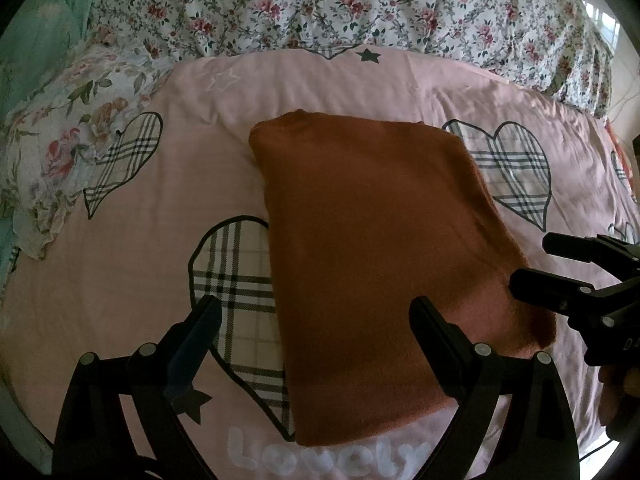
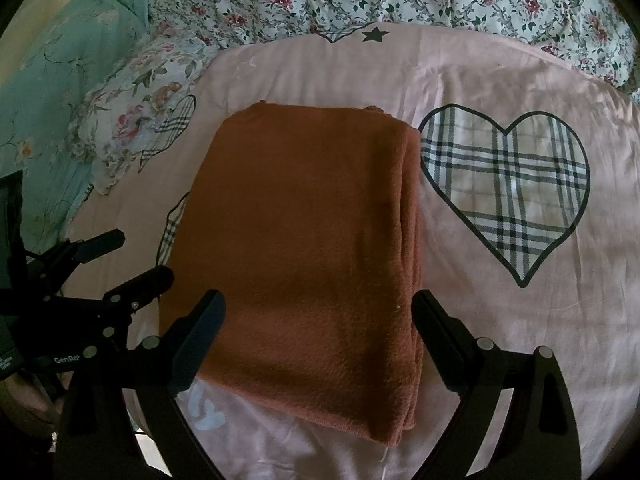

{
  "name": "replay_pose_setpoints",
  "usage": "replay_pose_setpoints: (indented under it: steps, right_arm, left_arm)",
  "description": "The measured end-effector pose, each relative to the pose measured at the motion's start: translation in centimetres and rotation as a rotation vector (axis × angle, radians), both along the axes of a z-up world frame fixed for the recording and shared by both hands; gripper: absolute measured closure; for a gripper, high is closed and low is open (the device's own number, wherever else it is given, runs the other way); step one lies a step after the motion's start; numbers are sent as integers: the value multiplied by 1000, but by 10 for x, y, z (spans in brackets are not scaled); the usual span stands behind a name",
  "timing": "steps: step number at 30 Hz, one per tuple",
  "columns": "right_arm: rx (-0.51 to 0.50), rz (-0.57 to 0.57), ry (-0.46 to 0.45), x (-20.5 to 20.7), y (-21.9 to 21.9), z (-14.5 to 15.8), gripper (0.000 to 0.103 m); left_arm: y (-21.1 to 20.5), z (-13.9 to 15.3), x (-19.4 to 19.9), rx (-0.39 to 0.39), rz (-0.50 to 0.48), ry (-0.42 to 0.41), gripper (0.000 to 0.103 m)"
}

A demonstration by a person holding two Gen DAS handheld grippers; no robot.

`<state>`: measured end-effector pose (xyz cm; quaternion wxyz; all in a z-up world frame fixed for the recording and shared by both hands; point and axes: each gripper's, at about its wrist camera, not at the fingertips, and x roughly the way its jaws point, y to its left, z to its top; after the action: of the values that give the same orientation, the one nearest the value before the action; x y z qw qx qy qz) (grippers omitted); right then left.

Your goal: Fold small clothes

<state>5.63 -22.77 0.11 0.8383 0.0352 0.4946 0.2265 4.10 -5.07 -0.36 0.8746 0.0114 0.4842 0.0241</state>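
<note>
Rust-brown sweater (image 2: 304,248) lies folded on the bed (image 2: 500,352); both claws, left (image 1: 316,320) and right (image 2: 320,312), hang released. Probably one last fold toward 12 o'clock.

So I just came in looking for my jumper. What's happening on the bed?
A person holds a two-finger tool in each hand over the bed. A rust-brown garment lies folded into a neat rectangle on the pink sheet, layered edges along its right side. The left tool and right tool are both open, holding nothing, at its near edge.
</note>
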Motion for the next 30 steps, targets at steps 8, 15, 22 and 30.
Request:
replay_pose_setpoints:
  steps: [8,15,22,30]
  right_arm:
    - [1,-1,2,0,0,0,9]
    - [3,0,-1,1,0,0,9]
    - [2,2,-2,1,0,0,9]
    - [4,-1,-3,1,-1,0,9]
  left_arm:
    - [0,0,0,3,1,-1,8]
    - [-2,0,1,6,3,2,8]
    - [-4,0,0,5,7,-1,8]
    - [-5,0,0,5,7,-2,8]
